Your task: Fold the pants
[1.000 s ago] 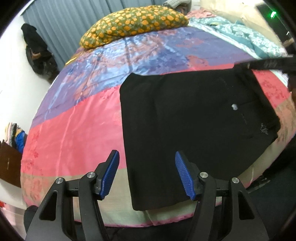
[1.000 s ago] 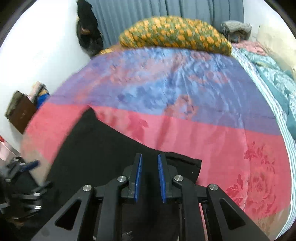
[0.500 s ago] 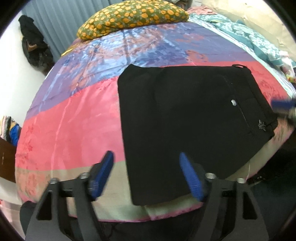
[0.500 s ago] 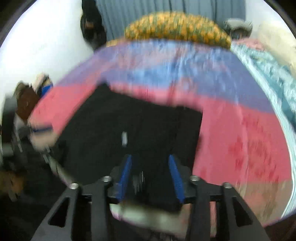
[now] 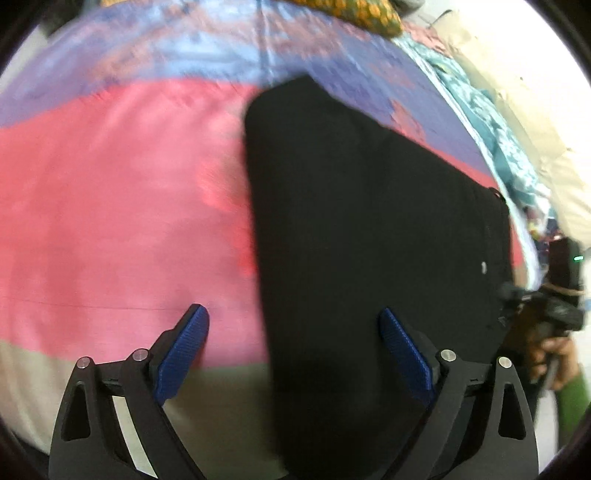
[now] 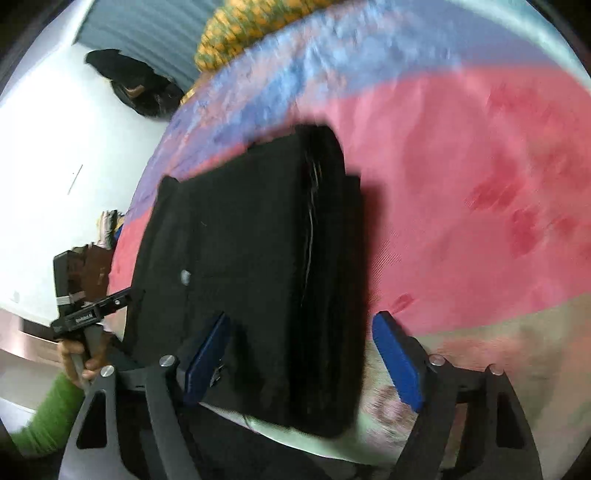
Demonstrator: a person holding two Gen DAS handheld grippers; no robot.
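Black pants (image 5: 369, 229) lie folded into a rectangle on the bed, with a small white button (image 5: 483, 266) near their right end. My left gripper (image 5: 295, 354) is open and empty, its blue fingers straddling the near left edge of the pants. In the right wrist view the pants (image 6: 251, 258) show stacked folded layers along their right edge. My right gripper (image 6: 299, 362) is open and empty over the near right end of the pants. Both views are blurred.
The bed carries a satin cover in pink (image 5: 110, 206), purple and pale bands. An orange-spotted pillow (image 6: 251, 22) lies at the far end. A teal floral blanket (image 5: 491, 122) runs along the right. A dark bag (image 6: 136, 81) hangs on the white wall.
My right gripper has let go of the pants edge, opened wide and dropped to the near right end. My left gripper has moved closer and lower over the near left edge.
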